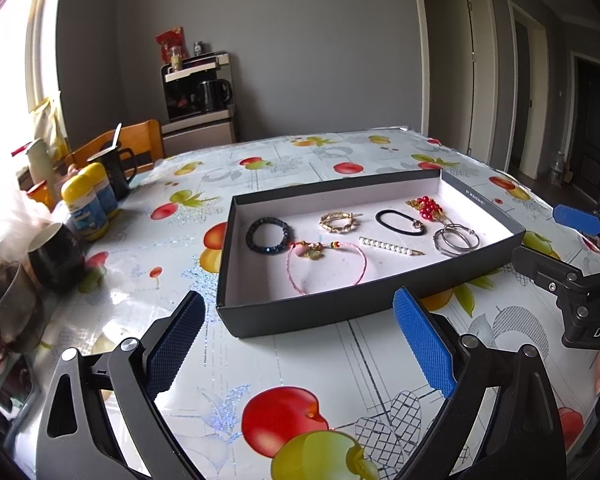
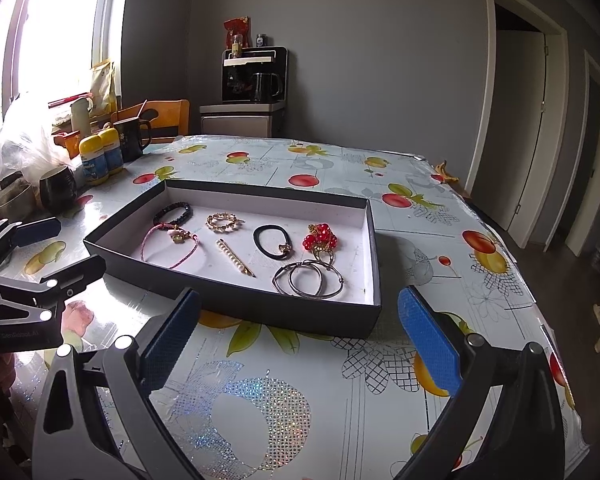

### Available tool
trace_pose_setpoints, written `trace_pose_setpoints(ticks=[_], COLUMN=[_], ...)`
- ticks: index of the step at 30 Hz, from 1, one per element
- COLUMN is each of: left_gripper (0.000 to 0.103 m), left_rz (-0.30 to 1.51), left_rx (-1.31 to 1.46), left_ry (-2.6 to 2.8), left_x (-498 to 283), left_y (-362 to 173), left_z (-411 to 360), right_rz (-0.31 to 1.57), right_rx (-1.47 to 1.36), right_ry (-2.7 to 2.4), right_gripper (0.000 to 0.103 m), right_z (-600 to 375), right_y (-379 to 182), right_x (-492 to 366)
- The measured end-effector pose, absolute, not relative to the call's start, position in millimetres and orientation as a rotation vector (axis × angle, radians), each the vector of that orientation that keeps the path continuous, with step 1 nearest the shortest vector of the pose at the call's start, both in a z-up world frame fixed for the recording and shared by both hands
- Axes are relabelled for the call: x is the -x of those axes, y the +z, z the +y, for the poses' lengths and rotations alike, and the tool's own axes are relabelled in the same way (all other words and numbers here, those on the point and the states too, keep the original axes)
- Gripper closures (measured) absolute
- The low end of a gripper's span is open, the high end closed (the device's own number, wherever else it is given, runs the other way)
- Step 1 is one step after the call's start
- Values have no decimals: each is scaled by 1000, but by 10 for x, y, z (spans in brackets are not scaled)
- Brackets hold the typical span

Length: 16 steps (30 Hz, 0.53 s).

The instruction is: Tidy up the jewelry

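Fruit-patterned oilcloth is covering the table (image 2: 380, 400), and a shallow dark box lid (image 1: 300, 316) is sitting near its middle, serving as a tray. Lying apart inside it, seemingly laid out so that none tangles, are a black bead bracelet (image 1: 268, 235), a pink cord bracelet (image 1: 328, 266), a gold ring-shaped clip (image 1: 338, 223), a pearl hairpin (image 1: 390, 247), a black hair tie (image 1: 400, 222), a red bead cluster (image 1: 428, 207) and silver hoops (image 1: 456, 240). The left gripper (image 1: 300, 344) and right gripper (image 2: 300, 340) are hovering before the box, fingers wide apart, holding nothing. Small print on the box rim is unreadable; "DAS" is showing on the right gripper's body.
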<state>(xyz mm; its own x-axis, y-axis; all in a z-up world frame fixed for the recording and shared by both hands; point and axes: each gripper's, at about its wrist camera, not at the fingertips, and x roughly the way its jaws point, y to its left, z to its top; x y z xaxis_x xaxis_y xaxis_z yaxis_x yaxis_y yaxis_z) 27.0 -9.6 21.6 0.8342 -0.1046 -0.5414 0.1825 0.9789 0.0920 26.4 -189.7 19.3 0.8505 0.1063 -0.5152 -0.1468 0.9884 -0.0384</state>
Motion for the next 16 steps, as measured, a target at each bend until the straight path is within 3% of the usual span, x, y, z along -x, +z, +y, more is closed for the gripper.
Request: trace_pose_setpoints(ticks=[16], left_gripper=[6], left_rz=[568], left_rx=[-174], left_ry=[-138], left_x=[-247], left_y=[255], left_z=[-40], right_rz=[573], right_rx=[59], right_ry=[147], right_gripper=[6], right_z=[-1920], right_y=[156], right_x=[-319])
